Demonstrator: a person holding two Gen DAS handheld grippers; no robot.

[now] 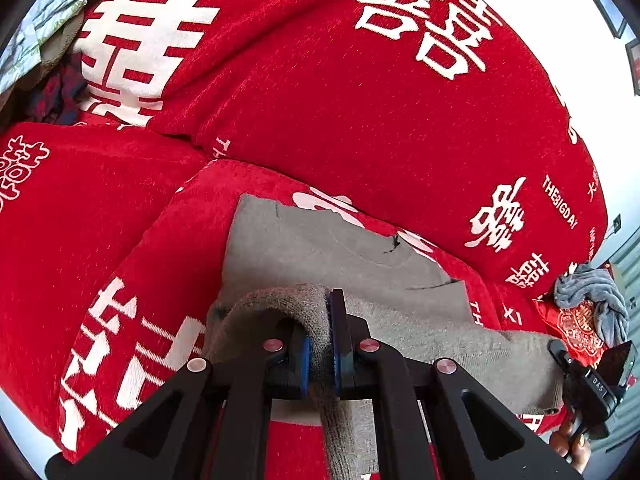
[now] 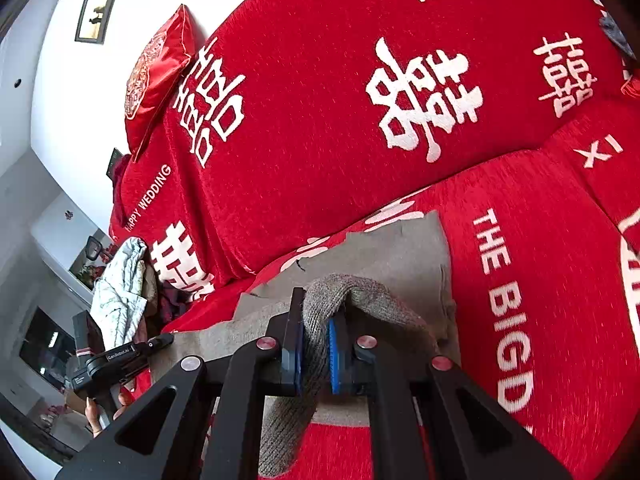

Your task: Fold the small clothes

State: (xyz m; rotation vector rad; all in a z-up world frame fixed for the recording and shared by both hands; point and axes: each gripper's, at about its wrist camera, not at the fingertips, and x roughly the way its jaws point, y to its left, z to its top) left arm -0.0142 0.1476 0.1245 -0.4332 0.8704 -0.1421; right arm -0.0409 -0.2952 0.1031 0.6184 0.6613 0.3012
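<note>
A grey knitted garment (image 1: 320, 248) lies partly flat on the red sofa seat (image 1: 120, 240). My left gripper (image 1: 319, 340) is shut on a bunched edge of it, lifted off the seat. My right gripper (image 2: 316, 344) is shut on another bunched edge of the same garment (image 2: 400, 256), also lifted. In the left wrist view the right gripper (image 1: 560, 354) shows at the far right, holding the garment's other end. In the right wrist view the left gripper (image 2: 166, 340) shows at the lower left.
The sofa backrest (image 2: 320, 80) is covered in red cloth with white characters. A pile of other clothes (image 2: 120, 288) lies at one end of the sofa, a grey cloth (image 1: 596, 296) and a red cushion (image 1: 576, 332) at the other. A red pillow (image 2: 156, 72) leans by the wall.
</note>
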